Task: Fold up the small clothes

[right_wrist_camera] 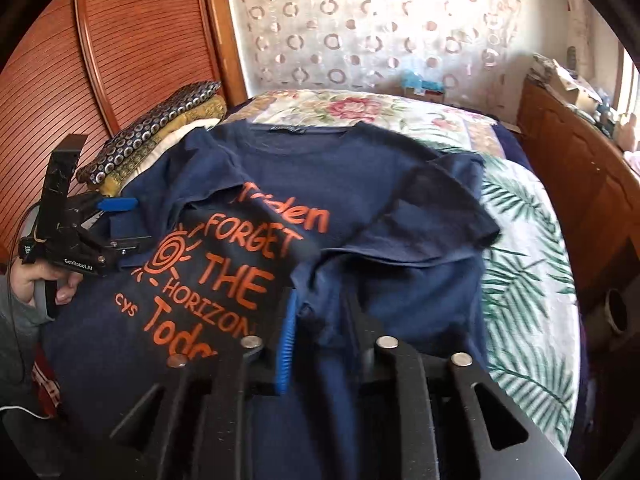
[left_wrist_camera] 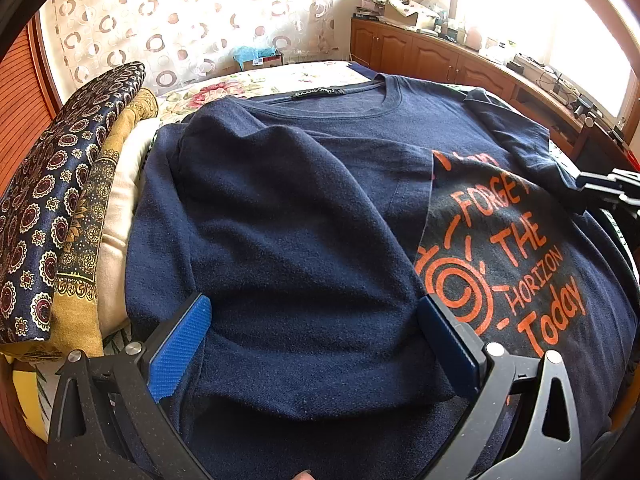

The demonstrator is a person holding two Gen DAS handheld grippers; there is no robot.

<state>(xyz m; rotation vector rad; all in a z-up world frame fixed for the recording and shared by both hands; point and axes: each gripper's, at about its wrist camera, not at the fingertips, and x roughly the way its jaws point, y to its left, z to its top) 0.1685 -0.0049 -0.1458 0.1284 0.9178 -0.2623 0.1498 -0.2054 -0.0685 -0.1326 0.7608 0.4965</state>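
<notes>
A navy T-shirt [left_wrist_camera: 304, 208] with orange print lies spread on the bed, its left side folded over toward the middle. My left gripper [left_wrist_camera: 314, 320] is open, its blue fingers [left_wrist_camera: 180, 344] straddling the folded part without pinching it. It also shows in the right wrist view [right_wrist_camera: 120, 216] at the shirt's left edge. My right gripper [right_wrist_camera: 320, 316] is shut on a lifted fold of the shirt's [right_wrist_camera: 400, 272] right side, held above the printed front. In the left wrist view the right gripper [left_wrist_camera: 608, 188] shows at the shirt's right edge.
A stack of folded patterned cloths [left_wrist_camera: 68, 208] lies left of the shirt. The bed has a floral and leaf-print cover [right_wrist_camera: 524, 264]. A wooden cabinet [left_wrist_camera: 440, 56] with clutter runs along the right. A slatted wooden door [right_wrist_camera: 132, 44] stands at the back left.
</notes>
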